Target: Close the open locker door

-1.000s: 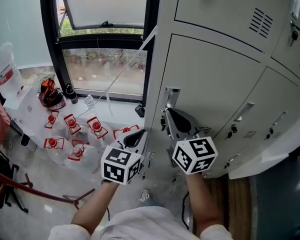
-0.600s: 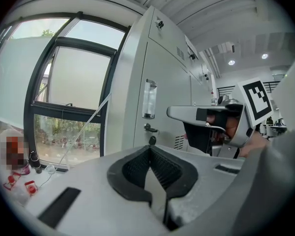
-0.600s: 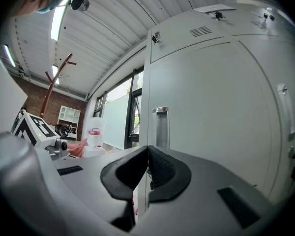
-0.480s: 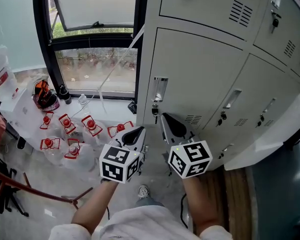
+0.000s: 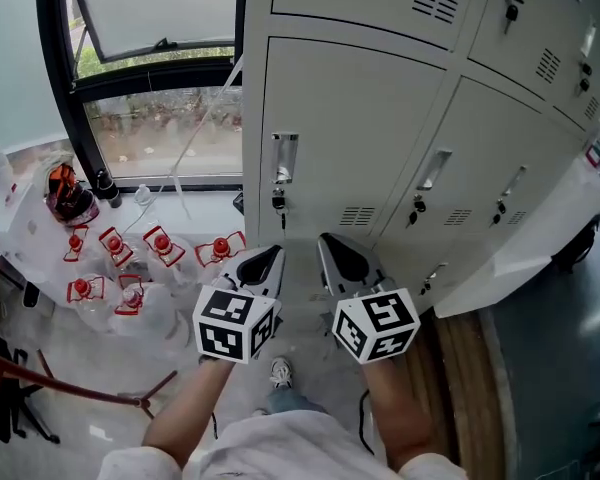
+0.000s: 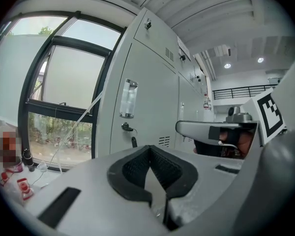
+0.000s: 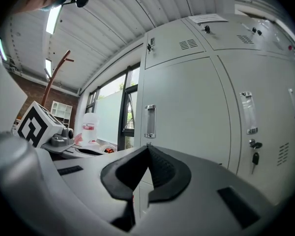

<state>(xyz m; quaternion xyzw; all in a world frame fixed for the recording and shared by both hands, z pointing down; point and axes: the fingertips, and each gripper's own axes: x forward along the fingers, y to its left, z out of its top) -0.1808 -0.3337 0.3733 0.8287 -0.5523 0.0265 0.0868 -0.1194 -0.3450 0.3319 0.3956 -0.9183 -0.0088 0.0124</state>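
Note:
The grey locker door [image 5: 355, 128] on the lower left lies flush with its neighbours, with a handle [image 5: 283, 156] and a key [image 5: 278, 202] at its left edge. Both grippers hover side by side in front of it, a little off the metal. My left gripper [image 5: 276, 253] is shut and holds nothing; in its own view the jaws [image 6: 150, 148] point at the door [image 6: 147, 97] below the handle [image 6: 129, 98]. My right gripper [image 5: 323, 239] is shut and empty too, its tips [image 7: 148, 147] facing the door [image 7: 187, 107] under the handle [image 7: 149, 121].
Several water jugs with red caps [image 5: 130, 258] stand on the floor at the left under the window [image 5: 150, 108]. More locker doors [image 5: 500, 158] run to the right. A white panel [image 5: 520, 258] juts out at the lower right. A red stand [image 5: 70, 388] crosses the lower left.
Both grippers have drawn back from the locker front. The right gripper's tips were at the door's edge under the handle; now a gap shows. The door looks flush.

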